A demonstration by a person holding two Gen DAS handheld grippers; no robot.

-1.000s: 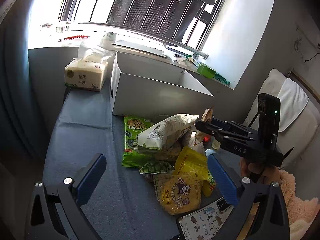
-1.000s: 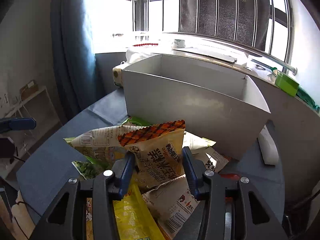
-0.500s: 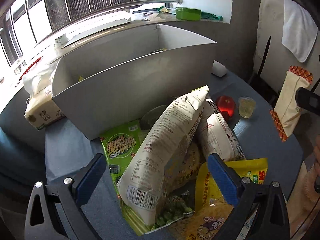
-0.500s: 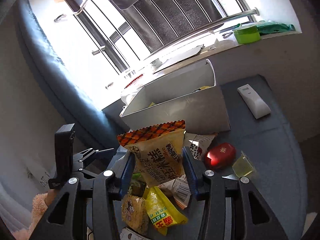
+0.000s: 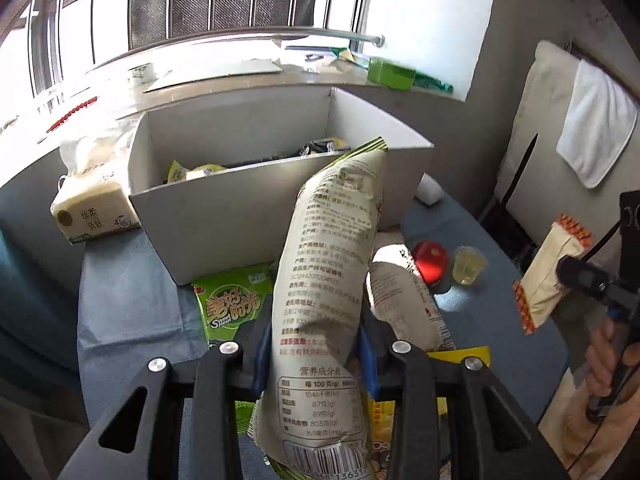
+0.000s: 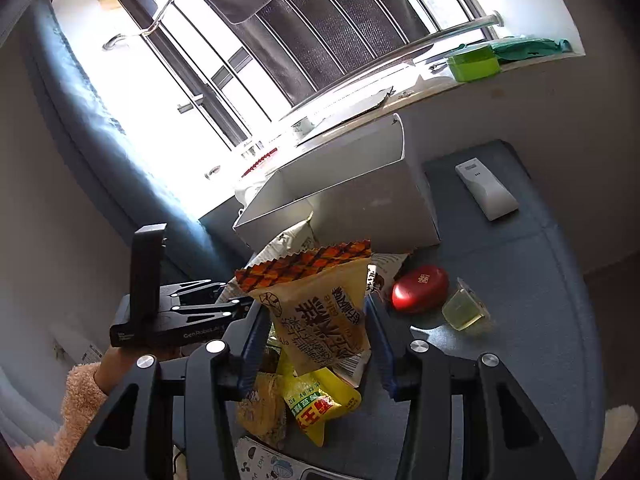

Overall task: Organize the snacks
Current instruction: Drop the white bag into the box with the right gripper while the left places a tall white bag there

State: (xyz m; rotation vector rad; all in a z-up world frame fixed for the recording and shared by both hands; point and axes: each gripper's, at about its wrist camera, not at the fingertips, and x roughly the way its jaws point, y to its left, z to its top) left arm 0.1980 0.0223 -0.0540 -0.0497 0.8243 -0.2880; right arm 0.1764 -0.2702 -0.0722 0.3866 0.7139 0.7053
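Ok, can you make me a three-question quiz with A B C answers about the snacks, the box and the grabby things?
1. Where is the red oval case?
A. On the blue table beside the little clear jelly cup
B. Inside the white box
C. On the windowsill

2. What colour is the zigzag top edge of the snack packet in the right hand-held gripper?
A. Blue
B. Orange
C. Pink

3. What is the left hand-held gripper doing?
A. Standing open over a bare table
B. Holding the tissue pack
C. Shut on the long pale snack bag

Answers:
1 A: the case lies on the table next to the cup, outside the white box.
2 B: the sealed edge shows an orange pattern.
3 C: both pads press the bag's sides.
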